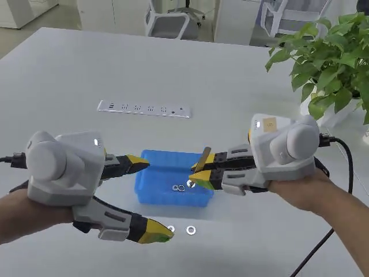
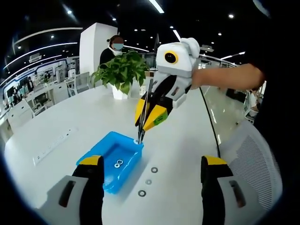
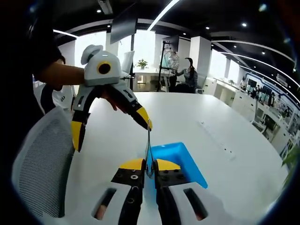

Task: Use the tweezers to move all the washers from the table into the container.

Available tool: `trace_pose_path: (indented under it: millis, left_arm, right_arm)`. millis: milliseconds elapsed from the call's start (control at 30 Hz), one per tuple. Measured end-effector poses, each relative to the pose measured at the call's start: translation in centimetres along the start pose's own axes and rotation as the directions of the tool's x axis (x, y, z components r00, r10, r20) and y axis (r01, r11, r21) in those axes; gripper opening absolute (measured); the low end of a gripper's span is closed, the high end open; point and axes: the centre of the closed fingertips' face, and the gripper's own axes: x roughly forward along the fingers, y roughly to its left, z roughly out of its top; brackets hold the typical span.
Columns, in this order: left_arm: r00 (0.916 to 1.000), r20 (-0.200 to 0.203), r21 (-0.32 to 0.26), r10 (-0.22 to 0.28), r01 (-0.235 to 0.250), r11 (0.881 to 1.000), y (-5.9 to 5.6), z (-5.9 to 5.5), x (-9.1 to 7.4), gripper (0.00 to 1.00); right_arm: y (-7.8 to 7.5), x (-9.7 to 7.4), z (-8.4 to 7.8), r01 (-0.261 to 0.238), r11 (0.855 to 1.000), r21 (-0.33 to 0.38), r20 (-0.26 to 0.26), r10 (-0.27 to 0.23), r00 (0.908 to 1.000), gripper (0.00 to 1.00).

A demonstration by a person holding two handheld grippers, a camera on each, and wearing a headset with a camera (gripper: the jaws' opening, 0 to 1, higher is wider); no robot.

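- Table (image 1: pixel 230 86): white and wide. All the work sits nr the person's edge.
- Container (image 1: pixel 151 184): blue tray, open side up, btwn the 2 grippers.
- Left gripper (image 1: pixel 149 197): jaws spread wide, holding nothing. One jaw is by the container's left rim, the other low on the person's side.
- Right gripper (image 1: pixel 200 178): jaws clamped on the tweezers (image 2: pixel 142 123).
- Tweezers: long axis runs down and leftward from the right gripper. Tips pinched narrow, at or just inside the container's right rim. Can't tell if a washer is in the tips, too small.
- Washers in container (image 2: pixel 118 163): 2, lying flat on the floor of it.
- Washers on table (image 2: pixel 154 169): 3 in a short row, just outside the container's front wall, person's side, apart from each other.
- Key relation: the loose washers lie toward the person from the tweezers' tips, across the front wall. The left gripper's low jaw is nearer them, but the tool is in the right. Likely next move: tips lift over the wall, then pull back and down.
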Motion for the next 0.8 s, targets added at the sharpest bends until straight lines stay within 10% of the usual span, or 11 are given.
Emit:
trace_pose_path:
  millis: [800]
  left_arm:
    - [0.9968, 0.022, -0.018, 0.077, -0.076, 0.997, 1.7, 0.1, -2.0, 0.99]
  right_arm:
    - [-4.4, 3.8, -1.2, -0.014, 0.999, -0.04, 0.023, 0.015, 0.9996, 0.08]
